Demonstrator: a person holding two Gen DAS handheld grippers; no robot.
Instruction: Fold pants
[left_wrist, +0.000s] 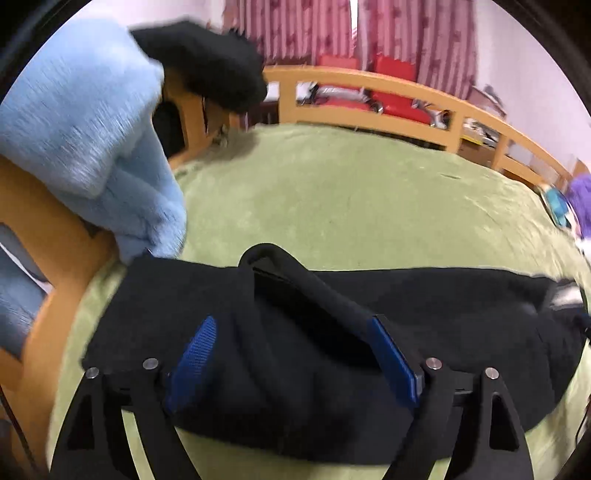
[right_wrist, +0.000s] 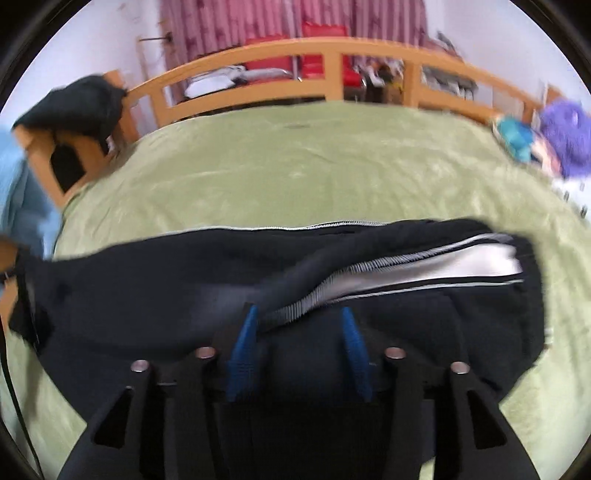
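Two tongs hang over black pants (left_wrist: 332, 332) that lie in a long band across the lower half of both frames, on the green blanket of a bed (left_wrist: 351, 192). The left tongs (left_wrist: 295, 350) have their blue pads spread wide, and a raised loop of black cloth stands between them at lower centre; nothing is pinched, so they look released, perhaps placed to take that ridge as a handle for the fold. The right tongs (right_wrist: 299, 350) also stand parted, with dark fabric between the pads and a white-lined zipper opening (right_wrist: 424, 269) just above them toward the right of the frame. Whether cloth touches the pads I cannot tell through the blur. Both tools sit along the near edge of the garment, which suits lifting that edge and carrying it over toward the far side. A light blue garment (left_wrist: 85, 129) and another black one (left_wrist: 207, 62) drape the wooden bed frame (left_wrist: 388, 92) in the upper left, apart from the pants. The fold seems barely begun.
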